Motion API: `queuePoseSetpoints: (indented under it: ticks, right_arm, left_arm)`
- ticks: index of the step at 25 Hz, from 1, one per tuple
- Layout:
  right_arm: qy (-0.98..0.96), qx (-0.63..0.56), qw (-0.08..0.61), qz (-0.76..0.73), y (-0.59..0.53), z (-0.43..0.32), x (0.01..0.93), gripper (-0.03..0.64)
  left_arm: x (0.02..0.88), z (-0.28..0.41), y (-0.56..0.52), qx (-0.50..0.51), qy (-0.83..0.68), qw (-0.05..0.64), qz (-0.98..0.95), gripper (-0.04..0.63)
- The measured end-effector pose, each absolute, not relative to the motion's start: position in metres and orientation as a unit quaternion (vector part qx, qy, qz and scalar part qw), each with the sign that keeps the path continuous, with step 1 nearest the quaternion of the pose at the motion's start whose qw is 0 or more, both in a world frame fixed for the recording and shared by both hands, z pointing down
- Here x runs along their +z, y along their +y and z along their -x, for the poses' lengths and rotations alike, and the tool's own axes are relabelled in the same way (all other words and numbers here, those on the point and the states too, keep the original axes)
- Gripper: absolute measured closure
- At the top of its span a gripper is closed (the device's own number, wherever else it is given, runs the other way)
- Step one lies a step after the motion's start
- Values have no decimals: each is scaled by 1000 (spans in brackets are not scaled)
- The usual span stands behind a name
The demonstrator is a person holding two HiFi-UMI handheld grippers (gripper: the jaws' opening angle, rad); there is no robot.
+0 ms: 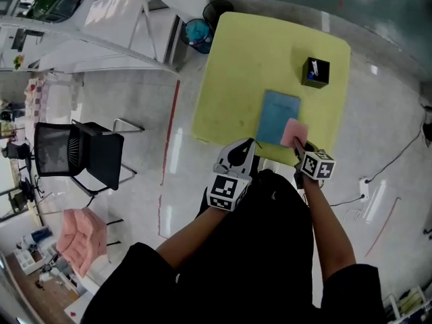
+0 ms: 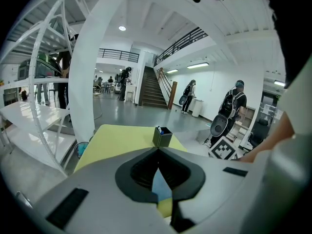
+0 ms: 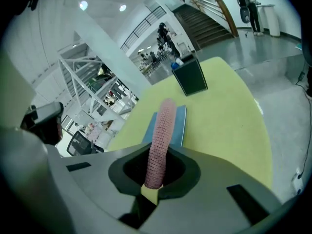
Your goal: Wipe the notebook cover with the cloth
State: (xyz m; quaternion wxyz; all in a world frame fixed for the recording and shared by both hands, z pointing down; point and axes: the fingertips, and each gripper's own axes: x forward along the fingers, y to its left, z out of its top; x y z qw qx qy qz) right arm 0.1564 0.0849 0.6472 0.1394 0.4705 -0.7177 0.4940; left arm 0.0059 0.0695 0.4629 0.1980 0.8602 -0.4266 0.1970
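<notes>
The right hand-held gripper pinches a pink cloth over the near corner of the blue notebook, by the near edge of the yellow bench. The left hand-held gripper is closed and empty.

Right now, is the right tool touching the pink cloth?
Touching. In the right gripper view the right tool is shut on the lower end of the pink cloth, which sticks out past its jaws.

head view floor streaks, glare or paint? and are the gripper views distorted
Head view: the pale streaks on the floor look like lamp glare; left gripper view: fisheye bows the white pillar, corners dark; right gripper view: pink cloth sharp.
</notes>
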Motion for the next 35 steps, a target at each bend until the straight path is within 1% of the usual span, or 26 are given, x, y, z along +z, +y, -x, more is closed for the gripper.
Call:
queuePoseSetpoints:
  ticks: [4,8,12,16,21,23,27,32,35]
  right_arm:
    - [-740,431,106,-505,86,-168,577,581]
    - [-760,367,93,-528,99,-166,503,580]
    - [-801,330,68,-496,119,-134,439,581]
    - [-815,271,66,-509,140,-104,387,581]
    - [-816,203,83,-535,182,-55,336,580]
    - [-813,181,78,-547,204,-31,324,580]
    - [-799,178,55,-572,267,20,309,581]
    - [-793,162,75,-582,359,87,295,580]
    - [-791,165,82,-583,400,110,282,580]
  left_arm:
    - [450,-11,85,187,-419,200,-865,589]
    - [417,-16,98,160,-423,195,-870,589]
    - [380,-20,110,141,-413,184,-881,589]
    - [351,-10,134,135,-402,173,-889,589]
    - [310,26,178,95,-394,158,-901,589]
    - [301,46,202,86,-382,149,-908,589]
    - [291,97,262,82,-363,132,-919,589]
    - [283,159,347,65,-379,135,-913,589]
    - [271,174,387,58,-371,139,-916,589]
